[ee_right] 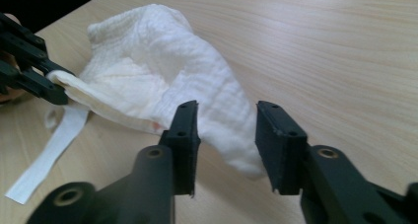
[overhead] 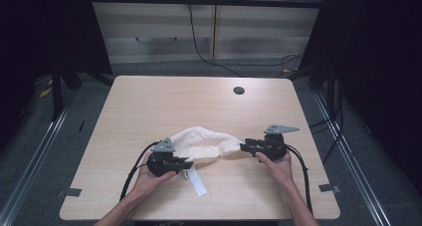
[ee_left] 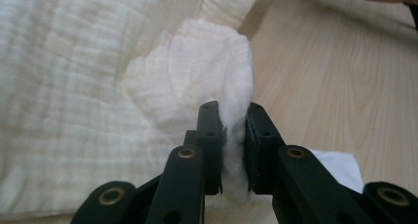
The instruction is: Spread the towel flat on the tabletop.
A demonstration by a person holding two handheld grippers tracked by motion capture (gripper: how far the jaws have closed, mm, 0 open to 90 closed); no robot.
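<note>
1. High view: a crumpled white cloth [overhead: 201, 144] lies on the near half of the wooden table [overhead: 149, 101], between the two hands. The left gripper [overhead: 188, 164] sits at the cloth's near left edge, the right gripper [overhead: 245, 147] at its right end, both pointing inward toward each other. A white strap [overhead: 196, 182] trails from the cloth toward the near edge. A round hole [overhead: 239, 90] sits in the far right part of the table.

2. Left gripper view: the left gripper [ee_left: 235, 150] has its jaws nearly together, pinching a bunched fold of the cloth [ee_left: 197, 81] between the pads. The rest of the cloth spreads out to the left and beyond, bare table [ee_left: 335, 95] to the right.

3. Right gripper view: the right gripper [ee_right: 226, 145] has its jaws standing apart, about half open. The tapered end of the cloth [ee_right: 197, 95] lies on the table [ee_right: 320, 46] between them, and neither pad presses on it. Farther off at the left, the left gripper [ee_right: 56, 91] clamps the cloth's other edge, with the strap [ee_right: 47, 157] lying flat below it.
</note>
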